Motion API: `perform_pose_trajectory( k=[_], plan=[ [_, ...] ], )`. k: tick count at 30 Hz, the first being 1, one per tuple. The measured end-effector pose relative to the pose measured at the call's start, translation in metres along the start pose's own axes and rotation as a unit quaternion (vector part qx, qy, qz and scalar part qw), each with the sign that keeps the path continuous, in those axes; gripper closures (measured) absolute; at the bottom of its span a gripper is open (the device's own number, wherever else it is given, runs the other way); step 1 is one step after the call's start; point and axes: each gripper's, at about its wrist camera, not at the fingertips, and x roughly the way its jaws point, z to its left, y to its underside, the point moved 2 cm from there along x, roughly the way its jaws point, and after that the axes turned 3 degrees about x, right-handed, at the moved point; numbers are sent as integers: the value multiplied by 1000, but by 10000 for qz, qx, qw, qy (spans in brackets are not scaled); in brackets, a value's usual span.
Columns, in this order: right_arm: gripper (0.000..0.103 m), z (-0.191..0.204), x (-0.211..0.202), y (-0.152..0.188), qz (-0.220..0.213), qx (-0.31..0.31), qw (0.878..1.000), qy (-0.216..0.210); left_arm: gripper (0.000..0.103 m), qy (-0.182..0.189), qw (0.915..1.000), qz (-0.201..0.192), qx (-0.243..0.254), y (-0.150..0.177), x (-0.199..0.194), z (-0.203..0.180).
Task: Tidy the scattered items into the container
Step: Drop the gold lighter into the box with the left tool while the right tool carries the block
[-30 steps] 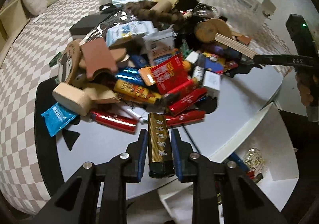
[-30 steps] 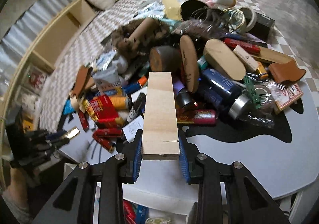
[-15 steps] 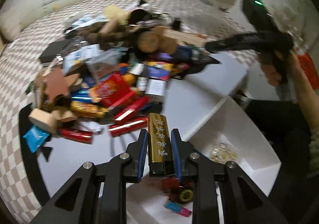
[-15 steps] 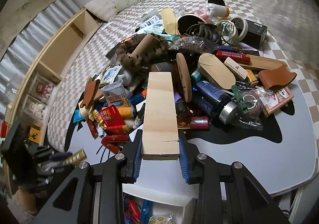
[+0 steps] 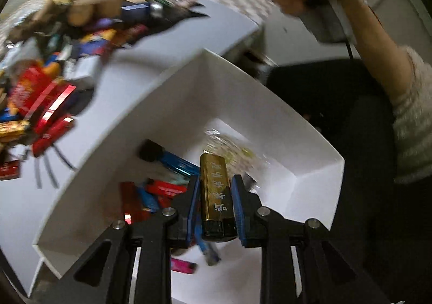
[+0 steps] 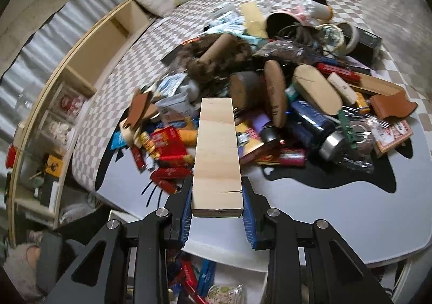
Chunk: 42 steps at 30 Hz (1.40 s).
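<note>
- We are holding a gold lighter (image 5: 216, 190) in the left gripper (image 5: 215, 202), jaws closed on its long sides near the black base end; it is hanging above the open white container (image 5: 310, 169), which is holding red and blue lighters (image 5: 172, 166) and a crinkly packet.
- We are judging the lighter light, rigid and slick-skinned, so a grip low on the flat sides, as now, is suiting it; letting it go from here should land it inside the walls.
- We are clamping a pale wooden block (image 6: 217, 152) in the right gripper (image 6: 216, 210), jaws closed on its near end, with most of its length sticking forward over the table (image 6: 351, 217).
- We are reckoning the block stiff, fairly light and not fragile, but held at one end it is likely levering against the pads; a grip nearer its middle would be steadier.
- We are seeing the pile of mixed items (image 6: 270, 104) lying on the table beyond the block, outside the container.
</note>
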Motion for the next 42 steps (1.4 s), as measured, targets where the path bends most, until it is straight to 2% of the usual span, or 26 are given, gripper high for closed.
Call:
perform_pose_trajectory(
  k=[6, 9, 24, 34, 42],
  plan=[
    [70, 18, 9, 9, 215, -305, 9992, -169, 79, 349, 9979, 417, 349, 7, 25, -27],
    [70, 26, 14, 14, 324, -457, 9982, -202, 79, 412, 9964, 571, 466, 10, 34, -35],
    [70, 45, 19, 31, 611, -868, 9939, -310, 79, 333, 9845, 1319, 1104, 39, 67, -64],
    [70, 74, 29, 57, 978, -1549, 9817, -514, 79, 233, 9810, 1563, 1122, 45, 75, -61],
    [70, 86, 36, 73, 1246, -1795, 9731, -736, 79, 141, 9765, 1706, 1308, 48, 77, -62]
  ],
)
